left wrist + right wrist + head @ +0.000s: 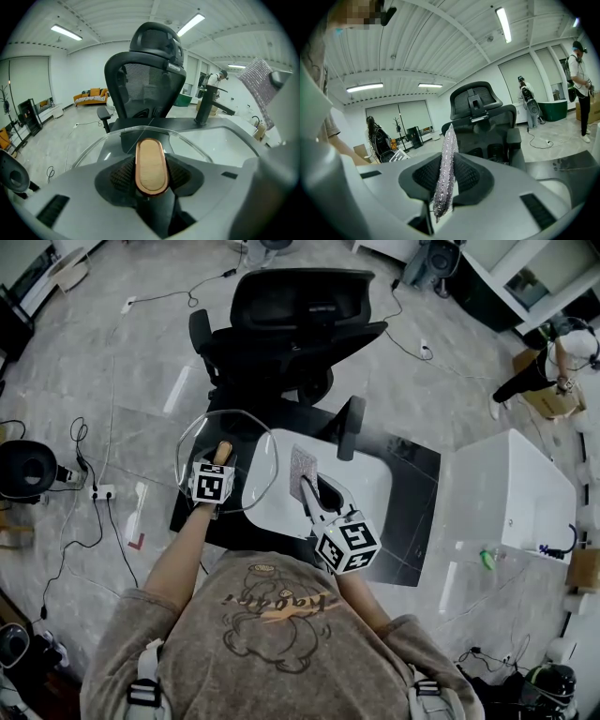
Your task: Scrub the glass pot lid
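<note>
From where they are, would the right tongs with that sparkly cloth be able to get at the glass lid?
Probably yes. The right tongs hold the sparkly cloth just beside the glass lid, which the left tongs hold up by its handle. Nothing shows between cloth and lid.

A black office chair (291, 324) stands behind the white sink (375, 486); a power strip (98, 491) lies on the grey floor (141, 362).

left claw (221, 454): clamped, level | right claw (311, 495): clamped, tilted up
</note>
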The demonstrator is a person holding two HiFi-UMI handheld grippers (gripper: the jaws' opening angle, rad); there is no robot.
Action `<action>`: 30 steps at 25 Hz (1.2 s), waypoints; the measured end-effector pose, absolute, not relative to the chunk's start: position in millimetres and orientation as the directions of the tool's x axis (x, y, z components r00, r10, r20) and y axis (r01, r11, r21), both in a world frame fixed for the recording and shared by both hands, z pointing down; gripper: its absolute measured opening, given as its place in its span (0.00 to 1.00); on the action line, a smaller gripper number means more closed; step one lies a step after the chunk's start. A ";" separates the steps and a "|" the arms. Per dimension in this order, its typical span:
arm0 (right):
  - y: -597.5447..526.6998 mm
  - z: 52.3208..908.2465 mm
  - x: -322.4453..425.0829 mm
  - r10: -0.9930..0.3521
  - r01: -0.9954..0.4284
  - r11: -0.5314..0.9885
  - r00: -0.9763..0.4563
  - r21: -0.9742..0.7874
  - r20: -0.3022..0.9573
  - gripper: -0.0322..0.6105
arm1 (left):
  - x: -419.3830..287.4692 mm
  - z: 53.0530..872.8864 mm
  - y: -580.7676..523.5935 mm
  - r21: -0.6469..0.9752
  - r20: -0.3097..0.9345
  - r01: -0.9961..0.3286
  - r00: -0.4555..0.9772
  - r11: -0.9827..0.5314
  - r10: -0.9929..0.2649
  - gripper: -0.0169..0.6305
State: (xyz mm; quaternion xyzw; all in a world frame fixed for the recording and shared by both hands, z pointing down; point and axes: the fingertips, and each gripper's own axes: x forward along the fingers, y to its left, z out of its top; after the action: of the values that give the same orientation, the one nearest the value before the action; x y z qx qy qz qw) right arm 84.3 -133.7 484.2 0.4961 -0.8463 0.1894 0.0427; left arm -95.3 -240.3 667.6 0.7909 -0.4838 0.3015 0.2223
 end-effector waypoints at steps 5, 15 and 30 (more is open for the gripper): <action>-133.9 485.7 83.9 -0.820 -0.854 0.440 -0.508 -0.279 0.263 0.18 | -95.3 667.9 -240.6 0.069 0.716 -0.905 0.338 -0.419 -0.611 0.30; -134.0 491.8 82.6 -0.814 -0.853 0.441 -0.512 -0.279 0.276 0.18 | -98.8 667.7 -236.0 0.086 0.731 -0.909 0.336 -0.409 -0.594 0.30; -146.1 492.8 80.4 -0.815 -0.855 0.442 -0.509 -0.271 0.277 0.18 | -90.5 548.0 -206.3 0.042 0.599 -0.882 0.397 -0.468 -0.695 0.30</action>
State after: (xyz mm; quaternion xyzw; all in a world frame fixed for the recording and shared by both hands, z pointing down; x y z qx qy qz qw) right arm 80.4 -146.1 492.8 0.4925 -0.8476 0.1906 0.0527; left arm -90.5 -206.3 548.0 0.8163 -0.4831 0.2607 0.1798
